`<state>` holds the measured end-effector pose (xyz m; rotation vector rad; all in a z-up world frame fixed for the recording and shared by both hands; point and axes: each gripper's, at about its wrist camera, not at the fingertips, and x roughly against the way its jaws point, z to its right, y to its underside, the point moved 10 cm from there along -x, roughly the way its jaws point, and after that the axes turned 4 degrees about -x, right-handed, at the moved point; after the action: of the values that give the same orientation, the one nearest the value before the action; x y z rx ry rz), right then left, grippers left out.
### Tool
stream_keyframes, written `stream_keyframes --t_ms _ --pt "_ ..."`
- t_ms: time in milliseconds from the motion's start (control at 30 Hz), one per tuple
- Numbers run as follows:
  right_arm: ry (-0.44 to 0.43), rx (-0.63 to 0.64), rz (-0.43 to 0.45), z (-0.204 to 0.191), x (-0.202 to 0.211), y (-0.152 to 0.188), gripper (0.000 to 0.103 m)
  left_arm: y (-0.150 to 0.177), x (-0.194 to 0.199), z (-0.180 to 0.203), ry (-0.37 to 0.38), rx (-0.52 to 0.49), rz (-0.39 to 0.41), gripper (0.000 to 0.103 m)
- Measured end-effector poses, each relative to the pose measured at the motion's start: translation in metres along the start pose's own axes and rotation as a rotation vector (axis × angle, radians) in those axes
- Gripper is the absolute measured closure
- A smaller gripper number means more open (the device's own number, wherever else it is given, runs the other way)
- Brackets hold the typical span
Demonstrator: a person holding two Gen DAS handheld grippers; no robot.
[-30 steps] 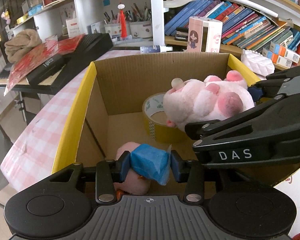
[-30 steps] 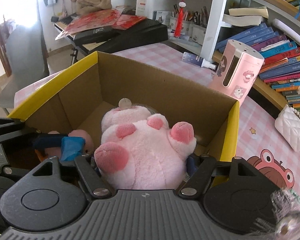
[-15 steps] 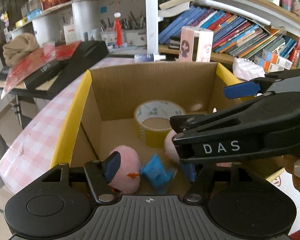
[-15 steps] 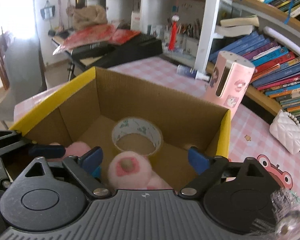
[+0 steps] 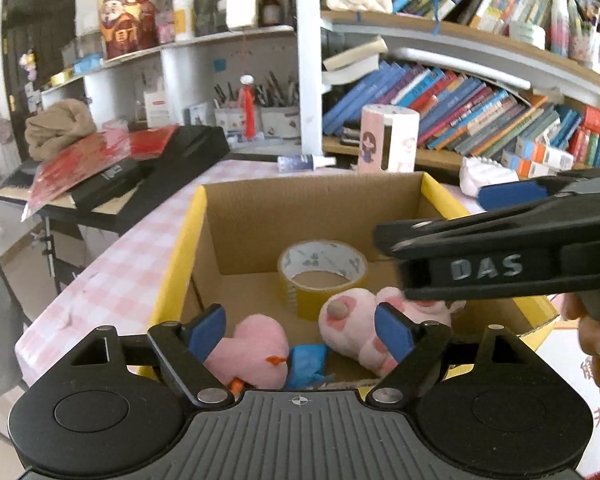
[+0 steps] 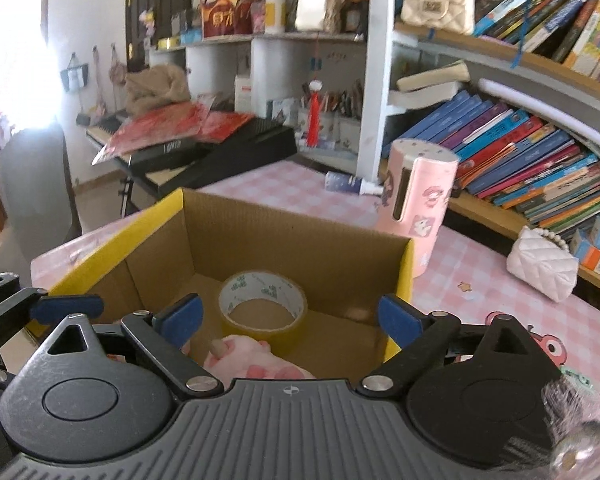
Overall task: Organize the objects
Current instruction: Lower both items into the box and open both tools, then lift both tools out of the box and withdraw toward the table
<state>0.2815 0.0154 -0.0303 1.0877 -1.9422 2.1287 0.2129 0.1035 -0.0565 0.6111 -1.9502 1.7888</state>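
Note:
An open cardboard box (image 5: 312,208) with yellow flaps stands on the pink checked table; it also shows in the right wrist view (image 6: 284,236). Inside lie a roll of yellow tape (image 5: 322,276), a pink plush pig (image 5: 356,328), a small pink plush (image 5: 256,352) and a blue crumpled piece (image 5: 306,362). The tape (image 6: 262,306) and the pig (image 6: 256,364) also show in the right wrist view. My left gripper (image 5: 300,330) is open and empty above the box's near edge. My right gripper (image 6: 290,316) is open and empty above the box.
A pink cylinder holder (image 6: 418,204) stands behind the box, with a small white bottle (image 6: 350,184) lying next to it. A white quilted purse (image 6: 542,264) lies to the right. Bookshelves (image 6: 520,148) run behind. A black keyboard with red papers (image 5: 112,164) stands to the left.
Both grippers opened and pulled up and back. The pink pig dropped from my right gripper into the box; the blue piece dropped from my left gripper beside the small pink plush.

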Motion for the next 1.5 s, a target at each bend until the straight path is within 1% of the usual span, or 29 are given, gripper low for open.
stream_keyframes --t_ms 200,333,533,767,900,1067,1167,1300,1500 --pt "0.041 -0.039 0.066 0.006 0.028 -0.001 0.007 0.003 0.02 -0.008 -0.014 0.039 0.041 0.019" --pt "0.07 -0.046 0.102 0.006 0.046 0.001 0.007 0.008 0.032 -0.012 -0.019 0.048 0.053 0.019" --pt "0.106 -0.057 0.115 0.001 0.07 0.013 0.007 0.019 0.052 -0.019 -0.026 0.063 0.061 0.018" --pt "0.135 -0.074 0.083 -0.011 0.095 0.041 0.007 0.039 0.078 -0.024 -0.026 0.059 0.053 0.018" --pt "0.146 -0.072 0.04 -0.022 0.103 0.062 0.007 0.056 0.086 -0.025 -0.022 0.047 0.009 0.018" --pt "0.155 -0.101 -0.022 -0.031 0.109 0.087 0.007 0.075 0.094 -0.023 -0.013 0.023 -0.037 0.018" --pt "0.163 -0.115 -0.043 -0.034 0.114 0.098 0.007 0.082 0.1 -0.023 -0.017 0.005 -0.047 0.018" --pt "0.173 -0.142 -0.065 -0.037 0.121 0.11 0.007 0.089 0.106 -0.023 -0.016 0.004 -0.057 0.018" --pt "0.187 -0.145 -0.088 -0.039 0.131 0.126 0.007 0.103 0.113 -0.017 -0.004 -0.011 -0.087 0.017"
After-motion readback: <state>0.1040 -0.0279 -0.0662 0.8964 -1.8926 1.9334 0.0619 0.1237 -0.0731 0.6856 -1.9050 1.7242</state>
